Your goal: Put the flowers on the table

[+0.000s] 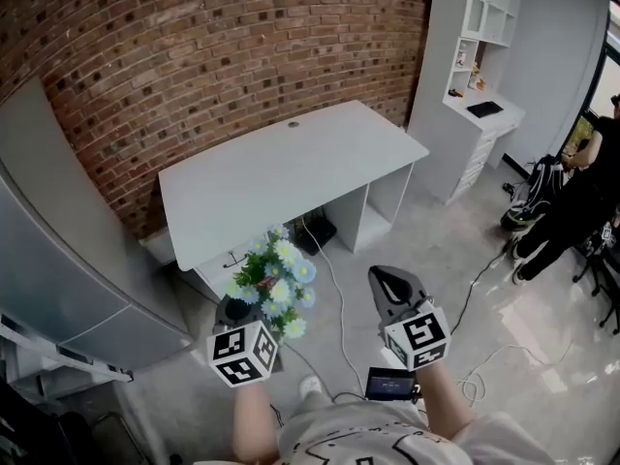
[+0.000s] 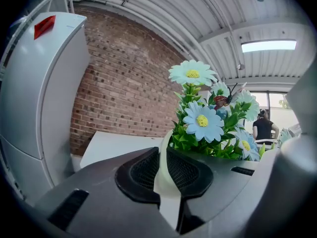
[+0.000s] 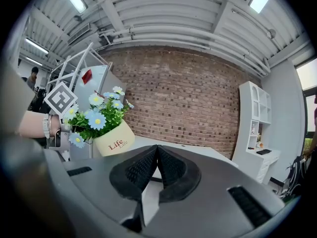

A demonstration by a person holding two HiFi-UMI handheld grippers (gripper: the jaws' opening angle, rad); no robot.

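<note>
A cream pot of blue and white daisies hangs in the air in front of the white table. My left gripper is shut on the pot's rim, with the flowers rising just beyond its jaws. In the right gripper view the same pot shows at the left, marked "Life". My right gripper is held level beside it, to the right; its jaws are shut with nothing between them. The tabletop lies ahead and below both grippers.
A grey cabinet stands at the left, against a brick wall. White shelving with a desk is at the right. Cables run over the floor under the table. A person crouches at the far right.
</note>
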